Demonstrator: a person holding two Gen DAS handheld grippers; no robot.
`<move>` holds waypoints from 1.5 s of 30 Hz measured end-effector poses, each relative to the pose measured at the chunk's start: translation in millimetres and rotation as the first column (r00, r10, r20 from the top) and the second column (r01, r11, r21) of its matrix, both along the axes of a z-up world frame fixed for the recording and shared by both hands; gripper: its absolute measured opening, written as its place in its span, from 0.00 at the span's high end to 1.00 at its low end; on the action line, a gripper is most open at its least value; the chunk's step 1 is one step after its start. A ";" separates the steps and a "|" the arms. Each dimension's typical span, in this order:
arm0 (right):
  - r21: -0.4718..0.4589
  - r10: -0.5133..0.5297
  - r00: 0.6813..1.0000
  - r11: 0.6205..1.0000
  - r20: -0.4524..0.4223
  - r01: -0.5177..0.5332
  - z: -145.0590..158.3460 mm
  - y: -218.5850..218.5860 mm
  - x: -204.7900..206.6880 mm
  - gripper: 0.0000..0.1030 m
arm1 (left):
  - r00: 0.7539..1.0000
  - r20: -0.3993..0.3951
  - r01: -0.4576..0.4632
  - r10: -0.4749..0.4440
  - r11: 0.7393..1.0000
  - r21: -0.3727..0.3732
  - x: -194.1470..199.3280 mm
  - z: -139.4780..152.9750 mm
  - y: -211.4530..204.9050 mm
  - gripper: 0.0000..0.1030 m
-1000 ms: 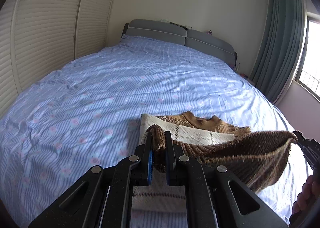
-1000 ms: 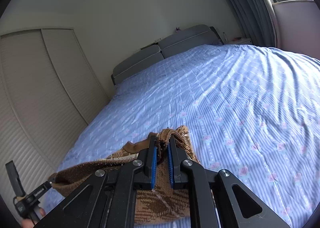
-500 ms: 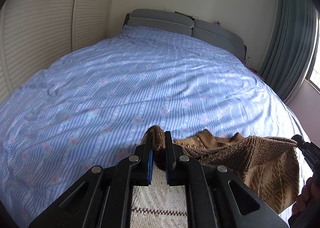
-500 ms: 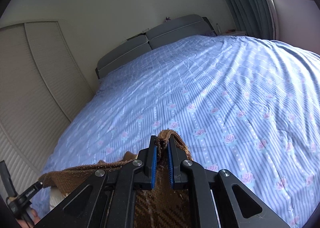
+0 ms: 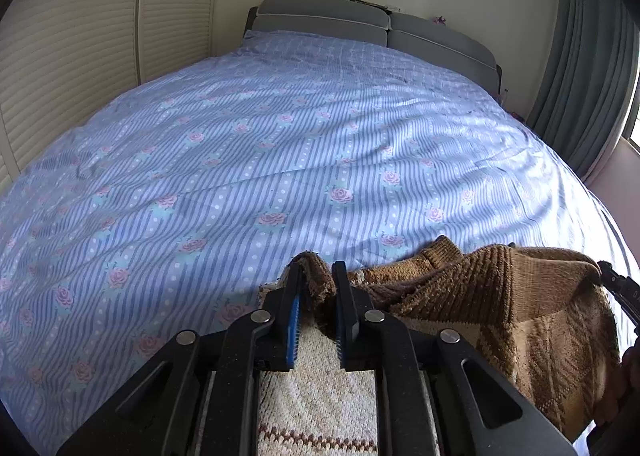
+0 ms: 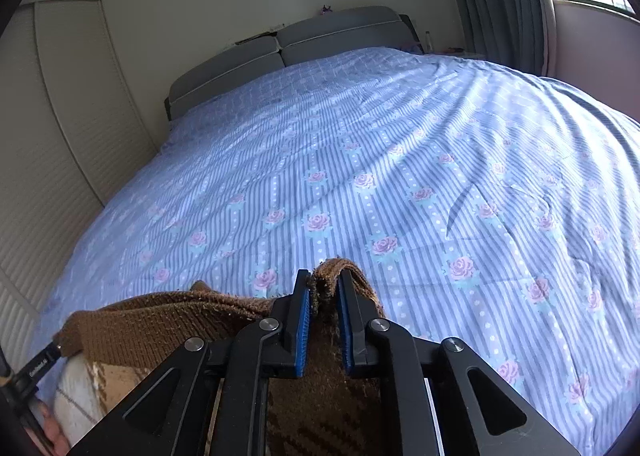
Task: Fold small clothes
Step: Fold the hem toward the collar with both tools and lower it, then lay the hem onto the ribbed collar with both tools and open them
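Note:
A small brown and cream knitted sweater [image 5: 500,308] lies at the near edge of the bed. My left gripper [image 5: 318,276] is shut on the sweater's brown ribbed hem at its left corner. My right gripper [image 6: 324,282] is shut on the same hem [image 6: 160,320] at its right corner. The hem stretches between the two grippers, low over the cream part [image 5: 316,396] of the sweater. The right gripper's tip shows at the right edge of the left wrist view [image 5: 620,288]. The left gripper's tip shows at the lower left of the right wrist view [image 6: 40,364].
The bed [image 5: 280,143] has a blue striped cover with pink roses. A grey headboard [image 5: 360,23] stands at the far end. Louvred wardrobe doors [image 5: 80,35] run along the left. Green curtains [image 5: 588,55] and a window are on the right.
Both grippers have carried the held hem forward over the sweater and down toward the bed. The hem now covers most of the collar end that showed before.

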State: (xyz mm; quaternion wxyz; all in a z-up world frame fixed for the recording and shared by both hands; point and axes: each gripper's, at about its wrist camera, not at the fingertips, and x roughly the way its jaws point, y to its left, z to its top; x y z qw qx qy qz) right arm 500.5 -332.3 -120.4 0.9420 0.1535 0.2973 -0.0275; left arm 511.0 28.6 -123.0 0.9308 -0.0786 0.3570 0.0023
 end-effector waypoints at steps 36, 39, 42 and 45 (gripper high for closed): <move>-0.298 -0.069 0.987 0.954 -0.143 0.024 -35.9 13.0 -62.3 0.90 | 0.999 -0.035 -0.011 0.013 0.999 0.037 -55.2 -24.0 16.1 0.86; -0.322 -0.072 0.991 0.946 -0.116 0.031 -25.0 19.9 -65.4 0.86 | 1.000 -0.008 0.008 -0.007 0.999 0.050 -56.0 -8.2 8.3 0.85; -0.365 -0.020 0.999 0.931 -0.025 0.010 -3.5 36.7 -68.9 0.65 | 0.997 0.051 0.058 -0.061 0.996 0.062 -53.2 11.8 -7.4 0.85; -0.378 0.039 0.999 0.925 -0.002 -0.036 6.9 54.3 -56.9 0.63 | 0.990 0.050 0.127 -0.129 0.991 0.028 -37.2 17.3 -25.5 0.85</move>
